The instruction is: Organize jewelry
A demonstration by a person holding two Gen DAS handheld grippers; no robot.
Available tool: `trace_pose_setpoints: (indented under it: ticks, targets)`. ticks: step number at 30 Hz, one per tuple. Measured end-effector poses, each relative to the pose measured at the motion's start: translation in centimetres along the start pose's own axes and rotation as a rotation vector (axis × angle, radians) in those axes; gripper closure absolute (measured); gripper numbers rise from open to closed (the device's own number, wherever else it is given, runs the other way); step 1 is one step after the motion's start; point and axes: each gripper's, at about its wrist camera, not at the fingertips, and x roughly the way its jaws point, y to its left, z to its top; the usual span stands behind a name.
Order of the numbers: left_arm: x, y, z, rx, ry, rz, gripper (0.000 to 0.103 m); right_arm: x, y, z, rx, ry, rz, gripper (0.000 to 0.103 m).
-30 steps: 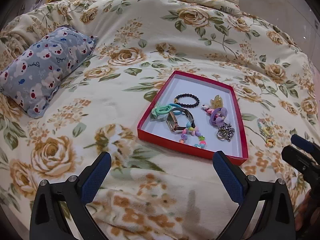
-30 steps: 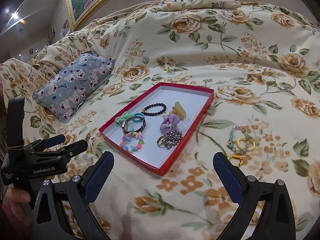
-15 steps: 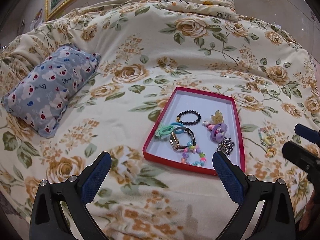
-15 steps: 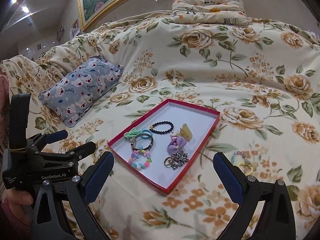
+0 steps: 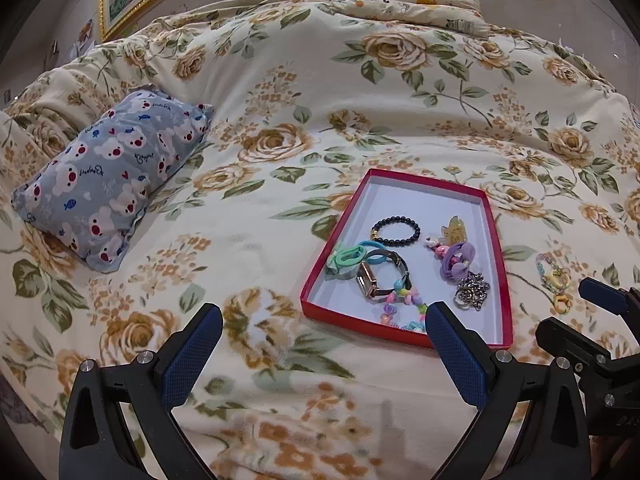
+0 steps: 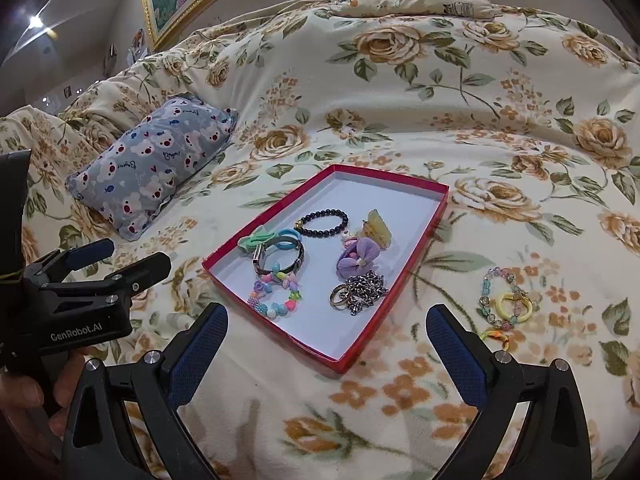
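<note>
A red tray (image 6: 418, 236) with a white floor lies on a bed (image 6: 400, 92) covered by a cream blanket printed with roses. Everything below is placed relative to this tray.

Inside the tray, toward its far middle, lies a black bead bracelet (image 6: 323, 222). Nearer the left wall sit a green hair tie (image 6: 256, 239) and a blue hair tie (image 6: 289, 239), with a watch (image 6: 280, 258) overlapping them. At the near left corner rests a pastel bead bracelet (image 6: 275, 294). On the right side of the tray there is a yellow clip (image 6: 378, 228), a purple bow (image 6: 358, 258) just nearer than it, and a silver chain (image 6: 362, 290) with a ring touching it, nearest of all.

Outside the tray, to its right on the blanket, lie a glass bead bracelet (image 6: 494, 294) and a yellow ring-shaped hair tie (image 6: 516, 306) that overlap, with a small orange and green loop (image 6: 496, 336) just nearer.

Well to the left of the tray rests a grey pillow (image 6: 152, 168) with bear print.

The left hand-held gripper (image 5: 323, 344) hangs over the blanket in front of the tray's near left corner, released and holding nothing. The right hand-held gripper (image 6: 327, 344) hangs in front of the tray's near right corner, its fingers likewise spread wide and bare.
</note>
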Motion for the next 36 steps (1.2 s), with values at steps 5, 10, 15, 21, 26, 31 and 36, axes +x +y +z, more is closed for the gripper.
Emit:
trace_pose_setpoints:
  ticks: [5, 10, 15, 21, 26, 31, 36]
  targets:
    - [0.7, 0.1, 0.2, -0.003, 0.012, 0.003, 0.001, 0.2, -0.2, 0.0, 0.003, 0.006, 0.003, 0.002]
    - [1.1, 0.2, 0.2, -0.004, 0.017, 0.002, 0.001, 0.4, -0.1, 0.0, -0.002, 0.011, 0.006, 0.002]
    - [1.3, 0.3, 0.1, -0.004, 0.018, -0.001, 0.001, 0.5, -0.1, -0.1, -0.008, 0.011, 0.008, 0.002]
    - [1.5, 0.4, 0.0, -0.003, 0.022, 0.000, 0.001, 0.7, 0.0, -0.2, -0.010, 0.018, 0.011, 0.002]
    - [1.6, 0.5, -0.1, -0.004, 0.026, -0.001, 0.001, 0.9, 0.0, -0.3, -0.012, 0.025, 0.015, 0.002]
    - [1.5, 0.5, -0.1, -0.002, 0.017, -0.005, 0.001, 0.9, 0.0, -0.3, -0.015, 0.026, 0.017, 0.002]
    - [1.4, 0.3, -0.3, 0.006, 0.014, -0.010, 0.001, 0.9, 0.1, -0.3, -0.016, 0.026, 0.015, 0.002]
